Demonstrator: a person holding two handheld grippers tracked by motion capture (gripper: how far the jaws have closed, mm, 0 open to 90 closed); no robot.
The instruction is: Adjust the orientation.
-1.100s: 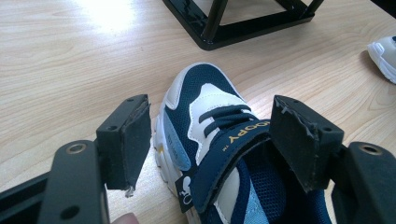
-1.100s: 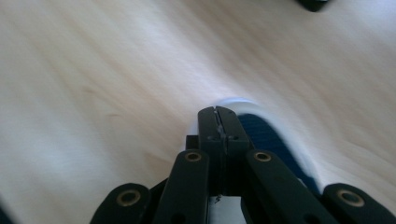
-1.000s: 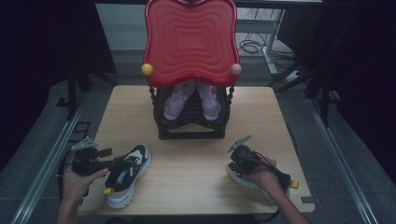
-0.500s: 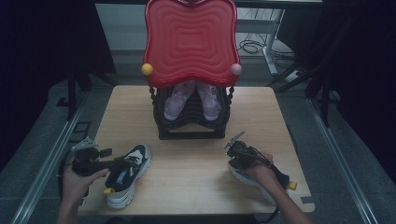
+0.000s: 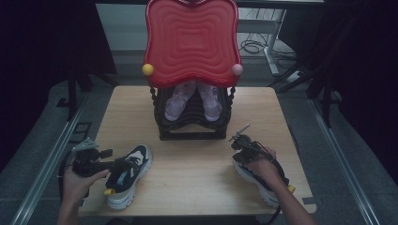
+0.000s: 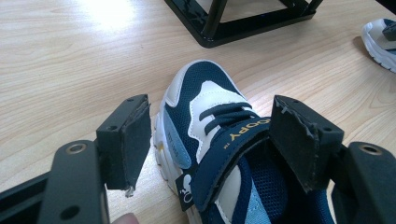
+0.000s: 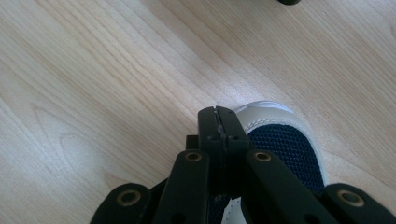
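Shoes (image 5: 127, 174) (image 5: 261, 182) — before rack (image 5: 193, 123)

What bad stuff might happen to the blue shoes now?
1. The left gripper has its jaws open on either side of the left shoe, over the strap. If they close there, they might pinch only the strap and the shoe could dangle or slip.
2. The right gripper is shut above the right shoe, near the table's front right edge. A nudge might push that shoe off.
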